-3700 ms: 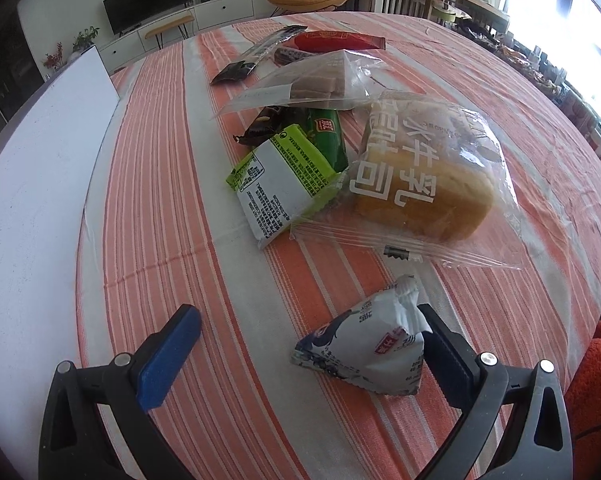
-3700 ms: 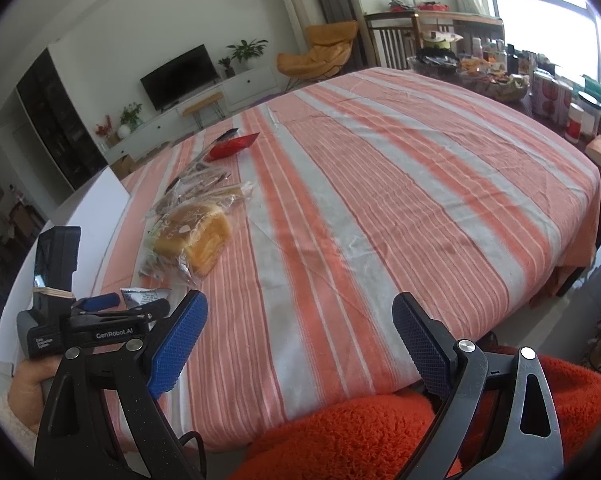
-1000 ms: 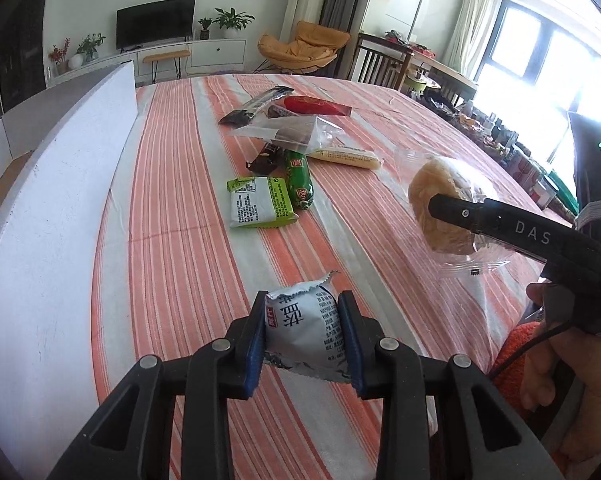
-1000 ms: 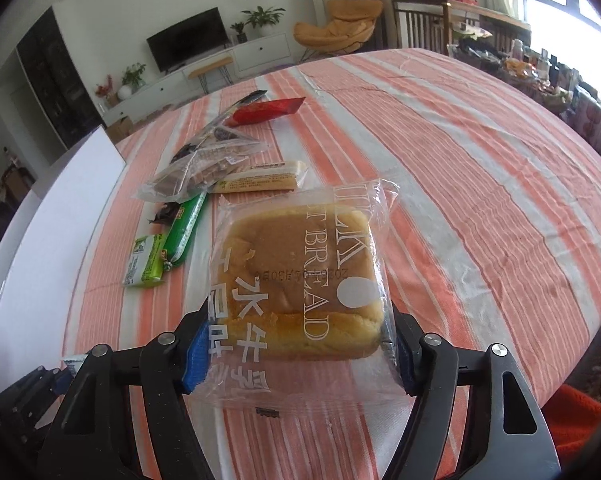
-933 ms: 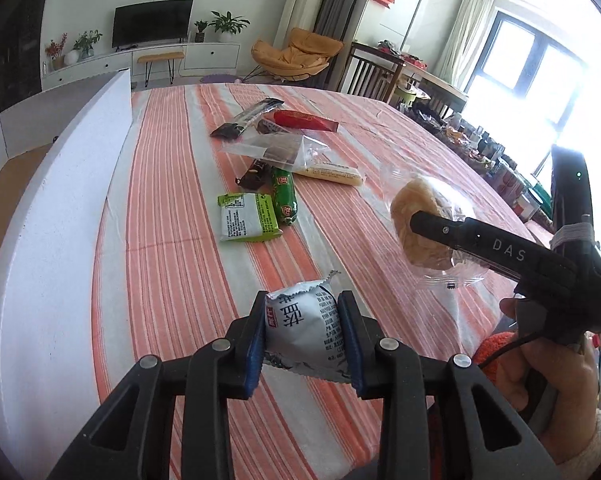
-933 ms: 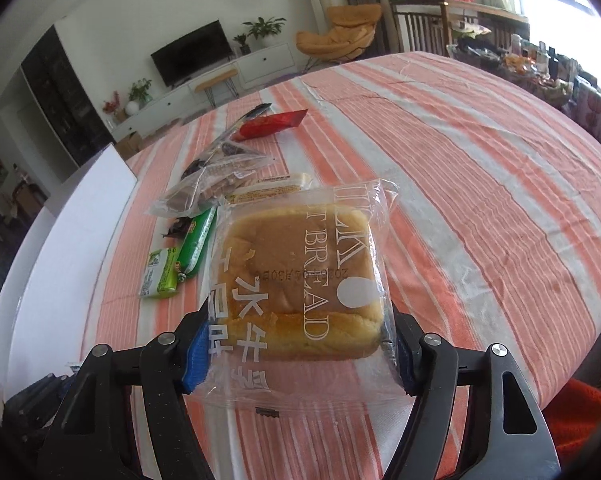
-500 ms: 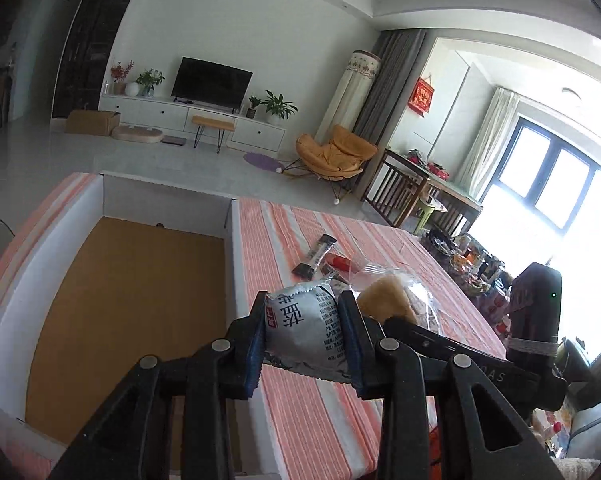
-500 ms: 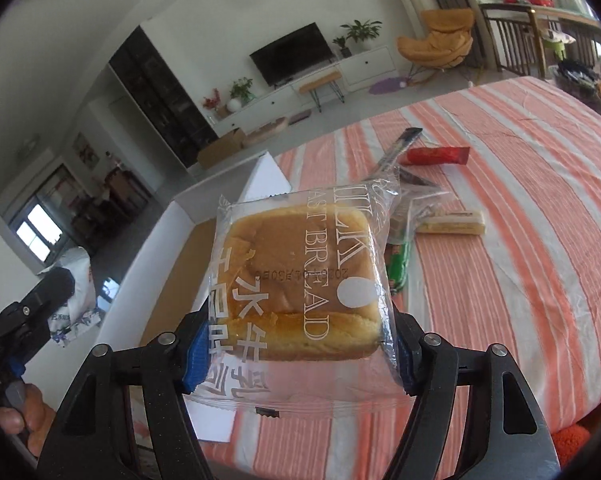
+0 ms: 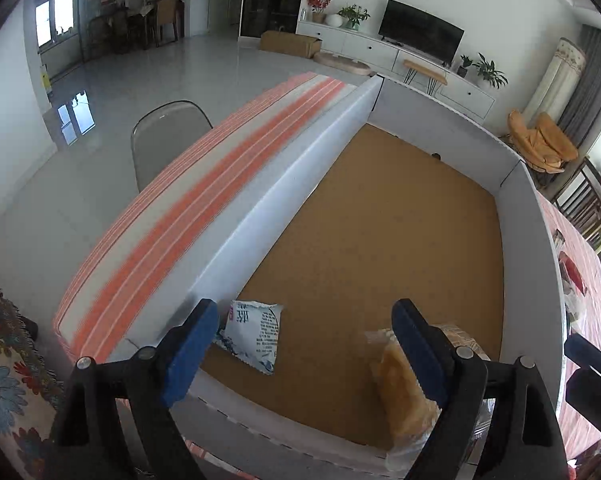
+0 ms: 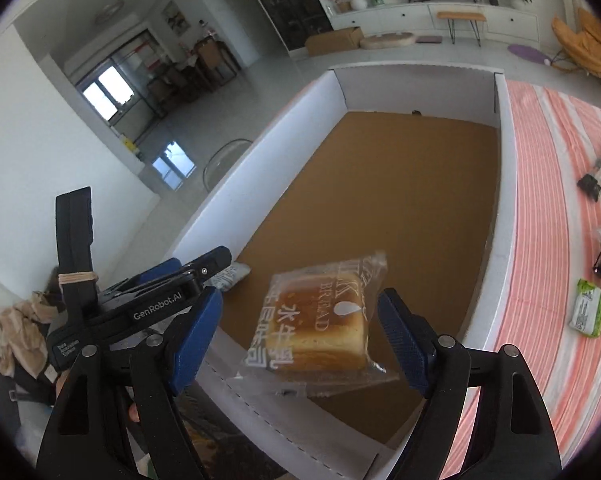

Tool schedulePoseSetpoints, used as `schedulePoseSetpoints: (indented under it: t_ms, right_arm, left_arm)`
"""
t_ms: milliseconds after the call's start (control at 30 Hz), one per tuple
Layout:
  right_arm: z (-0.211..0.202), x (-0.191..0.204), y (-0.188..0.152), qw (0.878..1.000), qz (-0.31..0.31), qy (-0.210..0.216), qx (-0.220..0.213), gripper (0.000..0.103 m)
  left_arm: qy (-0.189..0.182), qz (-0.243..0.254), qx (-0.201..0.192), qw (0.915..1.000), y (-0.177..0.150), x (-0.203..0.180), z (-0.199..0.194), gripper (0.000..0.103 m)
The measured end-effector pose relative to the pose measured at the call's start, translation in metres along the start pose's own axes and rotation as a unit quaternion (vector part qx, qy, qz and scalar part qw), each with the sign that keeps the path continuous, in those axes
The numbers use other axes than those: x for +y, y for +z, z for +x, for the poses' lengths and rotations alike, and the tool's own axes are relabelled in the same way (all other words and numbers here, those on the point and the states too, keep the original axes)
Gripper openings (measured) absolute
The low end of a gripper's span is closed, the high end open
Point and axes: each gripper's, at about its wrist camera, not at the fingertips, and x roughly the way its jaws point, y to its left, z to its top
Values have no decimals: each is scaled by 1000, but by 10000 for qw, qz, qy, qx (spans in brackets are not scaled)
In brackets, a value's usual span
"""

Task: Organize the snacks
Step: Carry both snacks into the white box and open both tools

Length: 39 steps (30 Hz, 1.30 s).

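Observation:
A big white-walled box (image 9: 260, 216) with a brown floor fills both views. My left gripper (image 9: 300, 344) hangs over its near left corner, jaws opening with nothing between them. The white-and-blue snack packet (image 9: 252, 334) lies free on the box floor just below. My right gripper (image 10: 300, 340) is over the near end of the box (image 10: 504, 208), jaws opening. The bagged bread (image 10: 320, 328) sits tilted and blurred between the pads, with a clear gap at the left pad. In the left wrist view the bread (image 9: 400, 392) is half hidden behind the right finger.
On the striped tablecloth (image 10: 548, 240) right of the box lie a green packet (image 10: 588, 312), a dark bar (image 10: 598, 176) and other wrappers at the edge. A grey chair (image 9: 168, 132) stands beyond the table's left side. The far part of the box holds nothing.
Both grippers swung left from above the table to above the box. Both opened: the small packet now lies on the box floor and the bread has come loose from the right pads.

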Motion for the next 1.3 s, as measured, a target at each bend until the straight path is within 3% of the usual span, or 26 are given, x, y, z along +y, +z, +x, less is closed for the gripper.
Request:
schedulePoseSetpoints:
  t_ms: [200,400,533,733,900,1033,1133,1300]
  right_arm:
    - [-27,-18,-9,9975,-154,-484,-485,85]
    - [-60,-68,-44,9897,156,-1214,-747,85]
    - [-77,-118,-73,9762,662,-1879,-850,85]
    - [-110,-188,-120,9457,1624,-2594,-1096,85]
    - [-121,-217,-145,9297,2065,-2800,-1208,85]
    - [-121,-234,-152,9252,2371,-2713,-1191,85]
    - [-122,-237,-153,9227,2376,-2790,-1198,85]
    - [-131,-242,-161,9176,2600,-2692,-1337,85]
  left_arm:
    - [-104,440,-124,9989,0,-19,2,88]
    - [-563,799,-266,9949,2,-49,-4,88]
    - [-626,989,-221,9929,-3,-63,-5,88]
    - [-574,1314,-418,9888,-10,-75,-12,88]
    - [-707,1427,-682,9849,-10,-81,-23,90]
    - [-541,1599,-757,9827,-11,-89,-25,92]
    - [-426,1681,-798,9816,-10,-94,-27,101]
    - [-430,1719,-839,9806,-1,-89,-37,101]
